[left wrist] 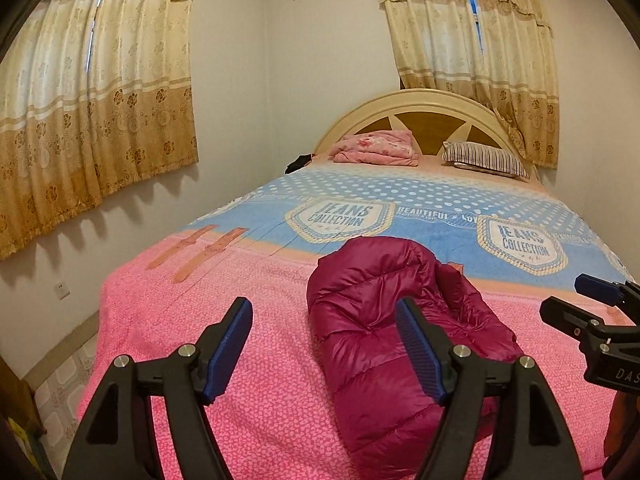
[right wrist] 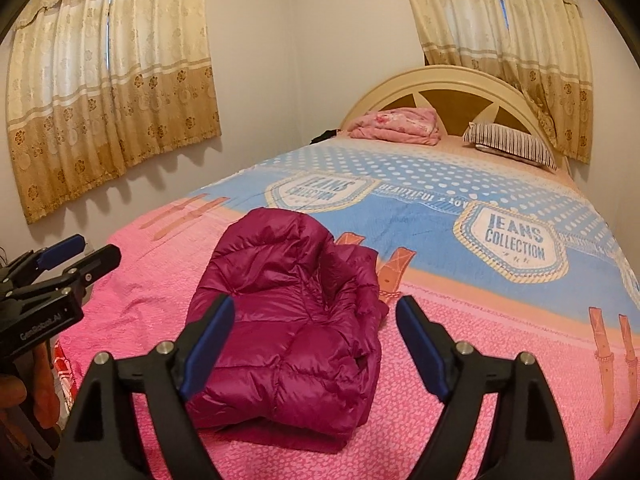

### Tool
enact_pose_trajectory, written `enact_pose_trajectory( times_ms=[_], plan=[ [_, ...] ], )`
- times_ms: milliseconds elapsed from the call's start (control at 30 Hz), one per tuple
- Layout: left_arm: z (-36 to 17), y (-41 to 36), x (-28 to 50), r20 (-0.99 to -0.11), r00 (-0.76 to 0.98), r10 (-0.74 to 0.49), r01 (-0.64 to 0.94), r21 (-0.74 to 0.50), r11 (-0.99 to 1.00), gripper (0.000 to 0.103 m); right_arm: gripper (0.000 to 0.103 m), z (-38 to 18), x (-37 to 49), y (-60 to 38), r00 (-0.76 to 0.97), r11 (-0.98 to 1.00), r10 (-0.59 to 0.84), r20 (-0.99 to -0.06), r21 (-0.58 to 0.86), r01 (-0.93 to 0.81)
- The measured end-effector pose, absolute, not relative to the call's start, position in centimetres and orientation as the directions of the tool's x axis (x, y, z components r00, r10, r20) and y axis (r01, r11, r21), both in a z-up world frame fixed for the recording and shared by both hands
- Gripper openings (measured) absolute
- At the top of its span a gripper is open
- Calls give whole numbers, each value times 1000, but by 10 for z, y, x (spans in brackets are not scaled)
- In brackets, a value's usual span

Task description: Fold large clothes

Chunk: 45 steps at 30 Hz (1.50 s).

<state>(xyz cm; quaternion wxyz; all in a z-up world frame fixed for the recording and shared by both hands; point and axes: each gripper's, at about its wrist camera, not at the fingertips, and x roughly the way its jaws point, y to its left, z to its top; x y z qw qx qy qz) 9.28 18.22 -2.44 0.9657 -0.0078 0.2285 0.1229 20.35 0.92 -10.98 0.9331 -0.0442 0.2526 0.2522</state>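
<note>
A magenta quilted puffer jacket lies folded into a compact bundle on the pink part of the bedspread; it also shows in the right wrist view. My left gripper is open and empty, held above the bed, just left of the jacket. My right gripper is open and empty, above the jacket's near right part. Each gripper shows at the edge of the other's view, the right one and the left one.
The bed has a pink and blue spread, a folded pink blanket and a striped pillow by the cream headboard. Curtains hang on the left wall. Floor runs along the bed's left side.
</note>
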Motion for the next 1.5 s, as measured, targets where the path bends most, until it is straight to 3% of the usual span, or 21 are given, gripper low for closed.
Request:
enact_pose_trajectory(
  times_ms=[1500],
  plan=[
    [-26, 180, 95, -449, 863, 232, -243, 34, 969, 75, 86, -115, 192, 6, 729, 860, 469, -499, 70, -505]
  ],
)
